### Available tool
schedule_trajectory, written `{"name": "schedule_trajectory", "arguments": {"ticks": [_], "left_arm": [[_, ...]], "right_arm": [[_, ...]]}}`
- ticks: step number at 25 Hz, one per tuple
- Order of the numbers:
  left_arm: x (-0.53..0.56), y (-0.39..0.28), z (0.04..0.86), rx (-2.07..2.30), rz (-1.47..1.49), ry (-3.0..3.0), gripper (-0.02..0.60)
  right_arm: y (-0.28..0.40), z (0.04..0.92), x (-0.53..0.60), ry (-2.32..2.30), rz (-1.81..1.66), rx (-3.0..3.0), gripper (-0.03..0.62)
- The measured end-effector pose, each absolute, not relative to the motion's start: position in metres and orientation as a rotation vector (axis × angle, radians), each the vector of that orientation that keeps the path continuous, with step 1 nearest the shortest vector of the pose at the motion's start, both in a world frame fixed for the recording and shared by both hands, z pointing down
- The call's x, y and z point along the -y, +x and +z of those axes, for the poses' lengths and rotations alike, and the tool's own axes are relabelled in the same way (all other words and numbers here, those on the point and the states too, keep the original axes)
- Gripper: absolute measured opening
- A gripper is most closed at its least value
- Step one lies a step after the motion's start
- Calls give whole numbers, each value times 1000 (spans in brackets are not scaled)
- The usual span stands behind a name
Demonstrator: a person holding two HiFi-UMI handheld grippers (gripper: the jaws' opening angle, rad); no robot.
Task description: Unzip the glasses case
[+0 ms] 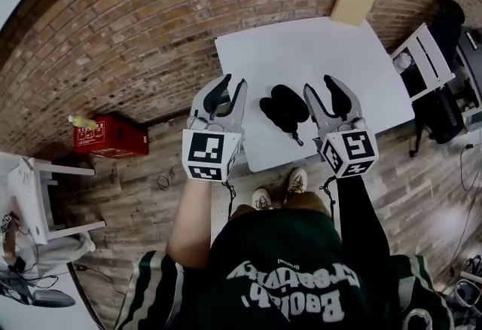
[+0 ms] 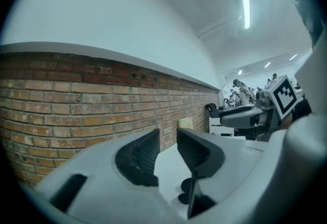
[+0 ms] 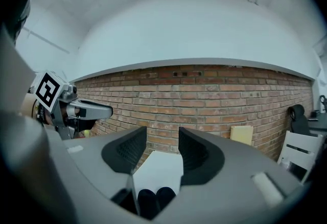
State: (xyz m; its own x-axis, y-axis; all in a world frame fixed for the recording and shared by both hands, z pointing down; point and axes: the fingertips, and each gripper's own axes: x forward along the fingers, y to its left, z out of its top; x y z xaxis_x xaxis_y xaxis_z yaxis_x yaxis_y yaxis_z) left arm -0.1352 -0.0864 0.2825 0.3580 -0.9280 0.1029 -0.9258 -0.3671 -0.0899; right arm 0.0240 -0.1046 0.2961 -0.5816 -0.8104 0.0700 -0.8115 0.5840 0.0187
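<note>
we hold the left gripper (image 1: 232, 84) and right gripper (image 1: 320, 86) high and clear, jaws apart, empty; the glasses case (image 1: 285, 108) lies splayed on the table (image 1: 339, 57), seemingly unzipped

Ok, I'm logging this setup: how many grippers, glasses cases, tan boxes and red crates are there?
Hand-held grippers: 2 (left hand-held gripper, right hand-held gripper)
Glasses case: 1
Tan box: 1
Red crate: 1
Total: 5
</note>
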Motion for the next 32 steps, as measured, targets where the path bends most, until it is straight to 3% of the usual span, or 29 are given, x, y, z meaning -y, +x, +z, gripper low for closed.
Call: {"name": "schedule_trajectory", "arguments": {"ticks": [6, 10, 11, 13, 32], "left_arm": [[73, -136, 263, -1737, -154, -2509, 96], [72, -136, 265, -1737, -211, -2469, 71], [71, -137, 266, -1743, -213, -2463, 53], [70, -137, 266, -1750, -210, -2458, 2], [67, -143, 260, -1758, -159, -2450, 2]], "right_arm": [[20, 295, 91, 1407, 5, 2708, 208], [23, 288, 88, 1433, -76, 2677, 28], [23, 287, 87, 1437, -86, 2674, 12], [26, 286, 85, 1445, -85, 2667, 12], [20, 293, 88, 1437, -74, 2665, 11]]}}
